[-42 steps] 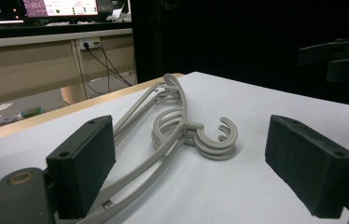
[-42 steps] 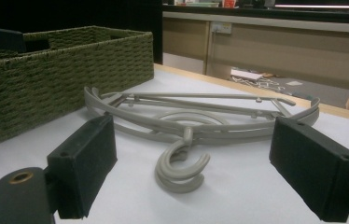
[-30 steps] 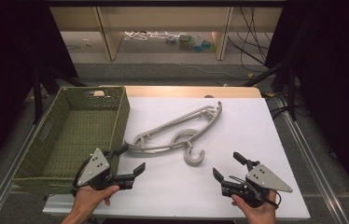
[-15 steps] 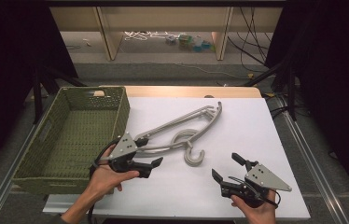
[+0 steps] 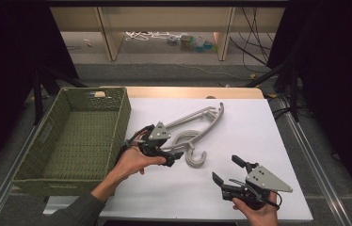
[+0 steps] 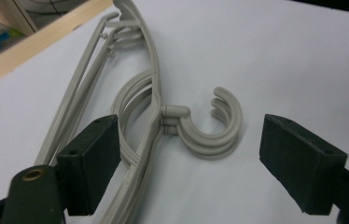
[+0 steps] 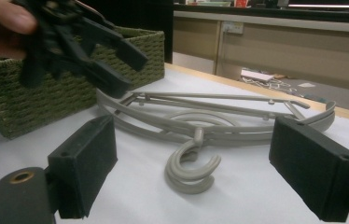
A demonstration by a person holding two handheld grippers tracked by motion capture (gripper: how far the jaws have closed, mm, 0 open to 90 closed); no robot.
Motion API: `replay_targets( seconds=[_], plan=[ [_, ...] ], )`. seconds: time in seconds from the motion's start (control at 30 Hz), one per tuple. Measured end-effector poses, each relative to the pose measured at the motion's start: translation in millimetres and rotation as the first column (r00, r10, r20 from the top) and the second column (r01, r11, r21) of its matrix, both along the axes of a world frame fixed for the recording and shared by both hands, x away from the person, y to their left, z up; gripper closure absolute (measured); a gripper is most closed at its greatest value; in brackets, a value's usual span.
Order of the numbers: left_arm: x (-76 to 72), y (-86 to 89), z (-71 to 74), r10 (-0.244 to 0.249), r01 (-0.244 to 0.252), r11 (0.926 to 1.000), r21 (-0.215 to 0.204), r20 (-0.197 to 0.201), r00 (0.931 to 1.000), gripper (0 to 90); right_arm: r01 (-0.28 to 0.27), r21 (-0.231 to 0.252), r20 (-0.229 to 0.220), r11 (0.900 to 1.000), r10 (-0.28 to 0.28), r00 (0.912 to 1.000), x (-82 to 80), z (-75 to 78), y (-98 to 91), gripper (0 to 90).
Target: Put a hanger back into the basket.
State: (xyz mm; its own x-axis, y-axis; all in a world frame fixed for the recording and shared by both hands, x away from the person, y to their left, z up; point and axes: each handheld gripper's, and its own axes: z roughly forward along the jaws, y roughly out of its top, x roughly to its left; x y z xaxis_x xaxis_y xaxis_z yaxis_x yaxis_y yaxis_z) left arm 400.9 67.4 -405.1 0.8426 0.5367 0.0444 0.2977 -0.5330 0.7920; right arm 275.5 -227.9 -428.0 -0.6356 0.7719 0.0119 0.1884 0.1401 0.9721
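**Left jaws hang wide over the hanger stack; right jaws wait apart, short of the hooks**

The left gripper (image 5: 176,155) has its two black jaws spread wide, with nothing pressed between the pads. They have just been closing a little and are wide again, with nothing caught between them. In the left gripper view the gap between the fingers (image 6: 88,163) frames the bundle of pale grey plastic clothes hangers (image 6: 140,107): the stacked round hooks (image 6: 212,133) lie in the middle of the gap, clear of both pads, while the curved shoulder bars run up past the left-hand pad and away from it. Whether that pad touches the bars cannot be told; it sits just beside or over them. From the high view the gripper hovers above the near end of the hangers (image 5: 197,127), the hooks (image 5: 195,157) just off its fingertips.

The right gripper (image 5: 228,172) also has its jaws well apart and holds nothing. In the right gripper view the hooks (image 7: 189,170) lie between the two pads but farther out, apart from both fingers (image 7: 315,170), and the long bars of the hangers (image 7: 219,123) stretch across beyond them.

Past the left fingers, on the side away from the right gripper, stands the green woven rectangular basket (image 5: 77,141), its near wall close to the left hand (image 5: 134,162). All of this rests on the white table top (image 5: 254,127), with the right hand (image 5: 256,212) at its near edge.
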Motion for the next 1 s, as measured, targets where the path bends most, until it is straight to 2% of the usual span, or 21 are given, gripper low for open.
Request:
replay_targets(
  seconds=[0.07,0.1,0.17,0.2,0.23,0.27,0.3,0.33,0.4,0.6,0.7,0.73,0.77,0.8,0.83,0.9,0.93,1.0],
  plan=[
    [8.2,-3.3,-4.7,0.017,-0.017,0.999,0.042,-0.001,0.9999,21.7,-0.003,-0.018,-0.001,0.9998,0.003,1.0,0.0,-0.1,0.6,15.9],
    [12.4,-4.6,-7.6,0.017,-0.016,0.9982,0.057,-0.012,0.9998,21.7,-0.003,-0.005,0.005,1.0,0.003,1.0,0.4,-0.8,0.8,15.9],
    [19.6,-7.4,-14.9,0.025,-0.021,0.9978,0.063,-0.059,0.998,21.9,-0.008,-0.007,-0.005,0.9999,0.008,1.0,0.4,-0.6,0.0,15.9],
    [23.3,-8.7,-18.6,0.024,-0.019,0.9965,0.081,-0.066,0.9975,23.1,-0.009,-0.002,-0.004,1.0,0.009,1.0,0.8,-0.9,0.0,15.9],
    [26.1,-10.0,-22.9,0.026,-0.018,0.9943,0.105,-0.071,0.9972,24.3,-0.006,-0.004,-0.003,1.0,0.006,1.0,1.0,-1.2,0.0,15.9],
    [32.3,-11.4,-30.4,0.031,-0.017,0.9882,0.152,-0.087,0.9957,25.5,-0.009,-0.008,-0.013,0.9999,0.008,0.9999,1.4,-1.8,-0.9,15.9],
    [32.3,-11.4,-30.4,0.031,-0.017,0.9882,0.152,-0.087,0.9957,25.6,-0.013,0.006,-0.009,0.9999,0.013,0.9999,2.3,-2.7,-0.4,16.0],
    [37.6,-12.4,-37.1,0.03,-0.01,0.9847,0.174,-0.11,0.9935,25.6,-0.004,0.002,-0.006,1.0,0.004,1.0,2.6,-2.7,-0.5,16.0],
    [39.5,-12.4,-39.1,0.031,-0.008,0.9826,0.186,-0.117,0.9926,26.1,-0.008,-0.006,-0.013,1.0,0.008,0.9999,2.9,-2.8,-0.6,15.9],
    [43.3,-10.6,-41.2,0.043,-0.022,0.9781,0.207,-0.096,0.9945,31.7,-0.02,-0.012,-0.012,0.9997,0.02,0.9997,2.0,-2.6,0.8,16.1],
    [45.9,-9.1,-44.5,0.037,-0.016,0.9703,0.241,-0.083,0.9959,37.7,-0.016,-0.014,-0.015,0.9998,0.015,0.9998,2.1,-2.8,0.8,16.3],
    [47.1,-8.4,-45.3,0.042,-0.018,0.9648,0.262,-0.085,0.9955,37.7,-0.016,-0.014,-0.015,0.9998,0.015,0.9998,2.1,-2.8,0.8,16.3],
    [48.1,-8.0,-47.2,0.046,-0.023,0.9632,0.268,-0.081,0.9956,37.8,-0.017,-0.016,-0.013,0.9997,0.017,0.9998,2.1,-2.8,0.7,16.5],
    [48.9,-7.8,-48.4,0.046,-0.023,0.962,0.272,-0.077,0.996,41.8,-0.023,-0.013,-0.019,0.9997,0.023,0.9996,2.2,-3.1,0.8,16.7],
    [49.8,-7.4,-48.7,0.038,-0.012,0.9591,0.283,-0.087,0.9955,41.8,-0.023,-0.013,-0.019,0.9997,0.023,0.9996,2.2,-3.1,0.8,16.7],
    [50.5,-8.8,-51.2,0.035,-0.01,0.9594,0.282,-0.081,0.9961,44.0,-0.022,-0.013,-0.015,0.9997,0.022,0.9996,2.9,-3.3,0.9,16.7],
    [51.1,-9.4,-51.5,0.023,0.001,0.957,0.29,-0.08,0.9965,46.3,-0.027,-0.015,-0.02,0.9995,0.026,0.9995,2.9,-3.4,0.9,16.7],
    [51.3,-11.8,-54.6,0.007,0.019,0.9575,0.288,-0.089,0.996,51.1,-0.032,0.001,-0.017,0.9995,0.032,0.9993,3.5,-4.5,2.8,16.8]
  ],
)
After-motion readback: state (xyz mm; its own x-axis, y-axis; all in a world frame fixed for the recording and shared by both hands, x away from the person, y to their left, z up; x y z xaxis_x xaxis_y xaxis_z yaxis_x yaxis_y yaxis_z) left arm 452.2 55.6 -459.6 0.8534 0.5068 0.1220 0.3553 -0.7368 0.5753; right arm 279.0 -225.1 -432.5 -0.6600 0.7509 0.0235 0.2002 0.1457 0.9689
